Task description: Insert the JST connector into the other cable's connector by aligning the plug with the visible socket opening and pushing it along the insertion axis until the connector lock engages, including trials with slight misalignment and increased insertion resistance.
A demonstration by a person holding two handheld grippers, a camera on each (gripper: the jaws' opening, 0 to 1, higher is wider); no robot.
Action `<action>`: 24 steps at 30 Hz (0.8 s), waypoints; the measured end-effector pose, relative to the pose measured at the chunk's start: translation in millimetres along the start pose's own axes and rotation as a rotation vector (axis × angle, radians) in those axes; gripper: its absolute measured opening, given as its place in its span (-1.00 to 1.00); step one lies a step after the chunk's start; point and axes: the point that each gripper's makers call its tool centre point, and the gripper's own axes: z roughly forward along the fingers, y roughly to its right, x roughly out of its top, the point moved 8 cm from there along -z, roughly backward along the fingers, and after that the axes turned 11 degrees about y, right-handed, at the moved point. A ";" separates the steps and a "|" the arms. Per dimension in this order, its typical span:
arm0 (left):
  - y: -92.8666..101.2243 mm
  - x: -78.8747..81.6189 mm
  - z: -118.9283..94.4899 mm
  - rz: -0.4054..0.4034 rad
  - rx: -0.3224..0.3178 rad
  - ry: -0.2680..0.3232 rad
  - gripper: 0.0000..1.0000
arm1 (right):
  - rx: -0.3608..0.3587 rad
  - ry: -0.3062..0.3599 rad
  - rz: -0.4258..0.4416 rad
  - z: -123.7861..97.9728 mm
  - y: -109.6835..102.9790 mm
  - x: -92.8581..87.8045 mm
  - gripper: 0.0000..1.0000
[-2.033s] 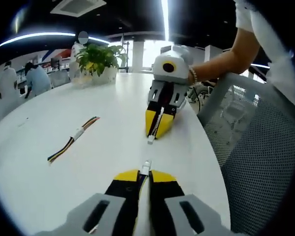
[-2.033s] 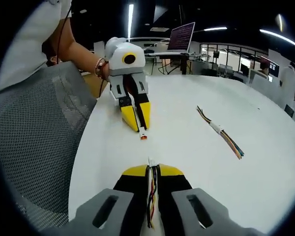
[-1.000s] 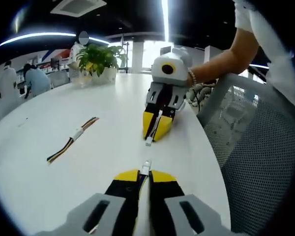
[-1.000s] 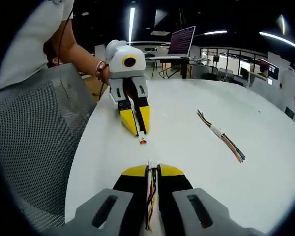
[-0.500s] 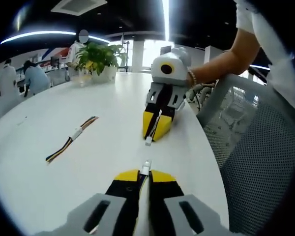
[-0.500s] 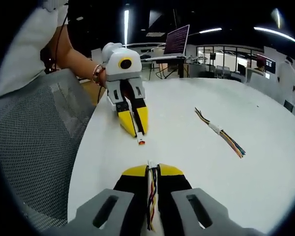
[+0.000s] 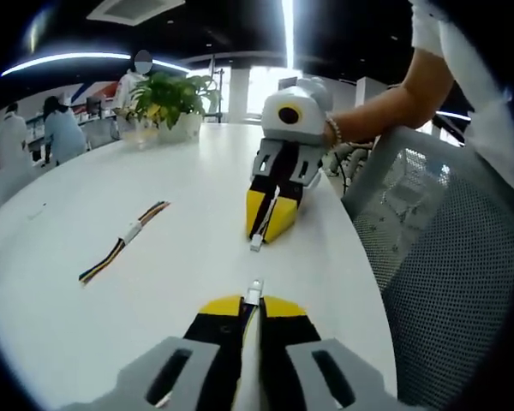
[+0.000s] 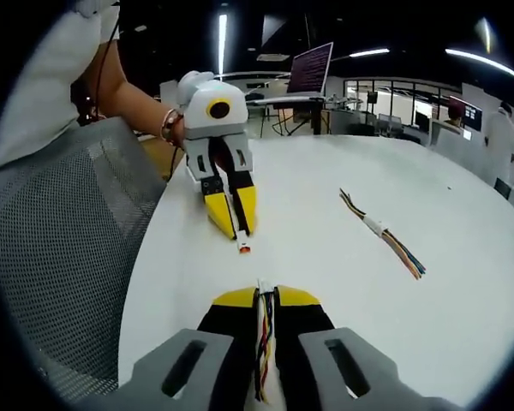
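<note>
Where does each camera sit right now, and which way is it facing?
Left gripper view: rides the left gripper, shut on its connector, facing the right gripper across the table; a forearm and white sleeve behind it.
Right gripper view: rides the right gripper, shut on its cable, facing the left gripper and its connector; an arm behind it.
Both share the spare cable and mesh chair.

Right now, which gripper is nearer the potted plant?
Right. The right gripper is partway down the table toward the potted plant, which stands beyond it near the far edge. The left gripper faces both from the near end.
</note>
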 end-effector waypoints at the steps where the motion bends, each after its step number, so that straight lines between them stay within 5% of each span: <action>1: -0.2 0.2 -0.1 0.002 0.000 -0.002 -0.99 | 0.000 0.002 0.000 0.0 0.4 0.5 -0.95; 24: -0.1 15.6 3.7 0.067 0.004 -0.026 -0.99 | 0.013 0.005 -0.042 7.3 -2.1 12.9 -0.94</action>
